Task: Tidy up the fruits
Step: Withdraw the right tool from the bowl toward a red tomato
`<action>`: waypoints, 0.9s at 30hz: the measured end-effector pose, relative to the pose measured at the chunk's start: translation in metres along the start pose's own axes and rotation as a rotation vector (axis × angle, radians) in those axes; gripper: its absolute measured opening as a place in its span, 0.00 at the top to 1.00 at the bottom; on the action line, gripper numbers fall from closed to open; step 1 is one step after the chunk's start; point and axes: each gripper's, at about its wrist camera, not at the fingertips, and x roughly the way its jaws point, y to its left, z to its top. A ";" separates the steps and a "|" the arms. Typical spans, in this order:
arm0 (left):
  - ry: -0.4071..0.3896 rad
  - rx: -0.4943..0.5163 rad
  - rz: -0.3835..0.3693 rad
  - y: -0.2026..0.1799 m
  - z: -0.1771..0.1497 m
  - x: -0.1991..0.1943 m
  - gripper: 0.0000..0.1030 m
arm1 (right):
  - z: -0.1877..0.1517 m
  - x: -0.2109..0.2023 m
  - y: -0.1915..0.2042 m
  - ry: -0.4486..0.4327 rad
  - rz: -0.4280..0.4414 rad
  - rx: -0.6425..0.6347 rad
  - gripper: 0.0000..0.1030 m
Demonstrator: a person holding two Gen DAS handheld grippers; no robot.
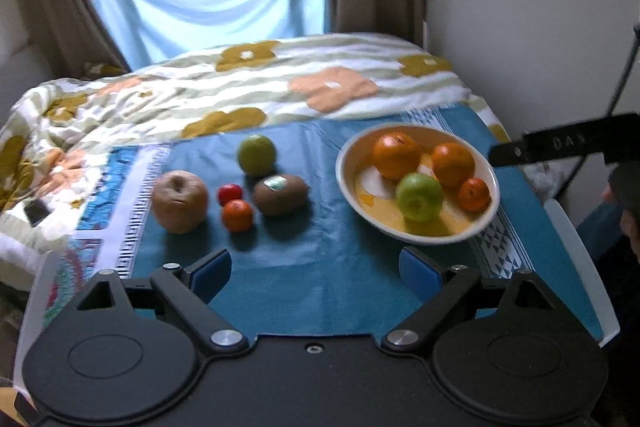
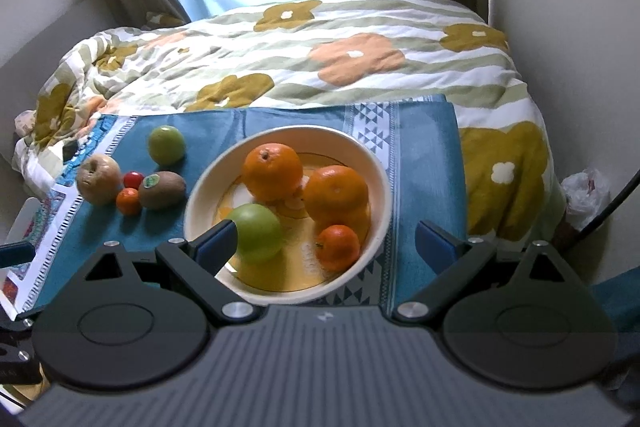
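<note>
A cream bowl [image 1: 486, 205] [image 2: 376, 167] on the blue cloth holds two oranges [image 1: 397, 155] [image 2: 273, 171], a small mandarin [image 1: 474, 194] [image 2: 339, 247] and a green apple [image 1: 419, 197] [image 2: 258, 233]. Left of it lie a green apple [image 1: 256, 154] [image 2: 166, 144], a brown apple [image 1: 180, 201] [image 2: 99, 179], a red tomato [image 1: 229, 193] [image 2: 133, 179], a small mandarin [image 1: 237, 215] [image 2: 128, 201] and a kiwi [image 1: 281, 194] [image 2: 162, 189]. My left gripper [image 1: 316, 273] is open and empty, near the cloth's front. My right gripper [image 2: 326, 247] is open and empty above the bowl's near side.
The blue cloth [image 1: 320, 267] [image 2: 424, 155] lies on a bed with a flowered duvet [image 1: 240, 87] [image 2: 320, 59]. Walls stand at the right, and a curtained window is behind. A dark phone [image 1: 36, 213] lies on the duvet at the left.
</note>
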 end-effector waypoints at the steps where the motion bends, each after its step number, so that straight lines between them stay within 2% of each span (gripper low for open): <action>1: -0.003 -0.004 0.002 0.003 0.001 -0.004 0.09 | 0.001 -0.003 0.002 -0.002 0.005 0.003 0.00; 5: -0.022 -0.011 0.033 0.018 0.003 -0.020 0.08 | 0.004 -0.014 0.014 -0.022 0.017 0.002 0.00; 7: -0.035 -0.014 0.066 0.029 0.005 -0.027 0.01 | 0.007 -0.018 0.023 -0.018 0.010 -0.019 0.00; 14: -0.075 0.003 0.111 0.080 0.019 -0.041 0.01 | 0.005 -0.030 0.056 -0.017 0.035 -0.040 0.00; 19: -0.106 0.036 0.131 0.121 0.031 -0.042 0.01 | -0.004 -0.035 0.089 0.007 0.030 -0.003 0.00; 27: -0.076 0.126 0.011 0.164 0.041 -0.016 0.01 | -0.023 -0.027 0.152 0.067 0.015 0.045 0.00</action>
